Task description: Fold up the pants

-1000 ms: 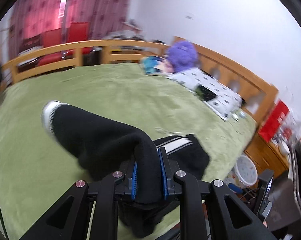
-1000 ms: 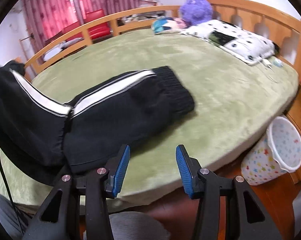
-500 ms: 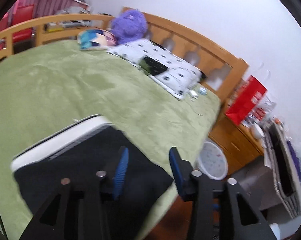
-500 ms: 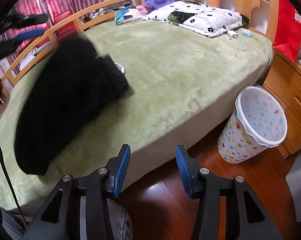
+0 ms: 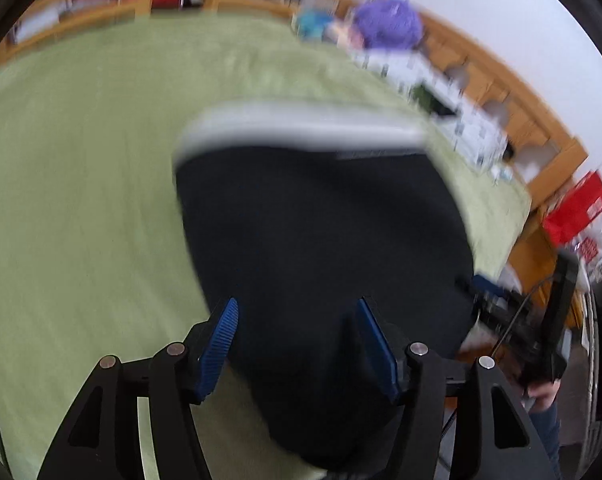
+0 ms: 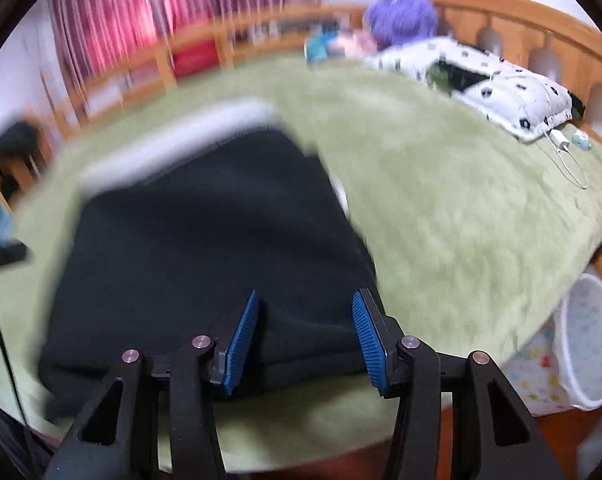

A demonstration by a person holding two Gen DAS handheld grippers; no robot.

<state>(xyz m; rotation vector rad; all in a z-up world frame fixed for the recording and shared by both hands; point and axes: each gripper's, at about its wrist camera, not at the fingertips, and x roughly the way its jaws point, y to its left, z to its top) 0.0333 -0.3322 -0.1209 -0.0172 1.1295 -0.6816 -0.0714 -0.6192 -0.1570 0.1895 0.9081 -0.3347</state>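
While both claws gape, folded pants (image 5: 325, 240) lie between.

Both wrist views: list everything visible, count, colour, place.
pants: 1, black with white stripe, folded on the blanket's near side
blanket: 1, green, covering the bed
bed frame: 1, wooden, around the bed
pillow: 1, white with dark spots, at the headboard
plush toy: 1, purple, beside the pillow
charger: 1, white, cabled, beside the pillow
bin: 1, white with coloured stars, on the floor
curtain: pink-red, far wall
red box: 1, beside the bed
left gripper: jaws open above pants
right gripper: jaws open over pants' edge
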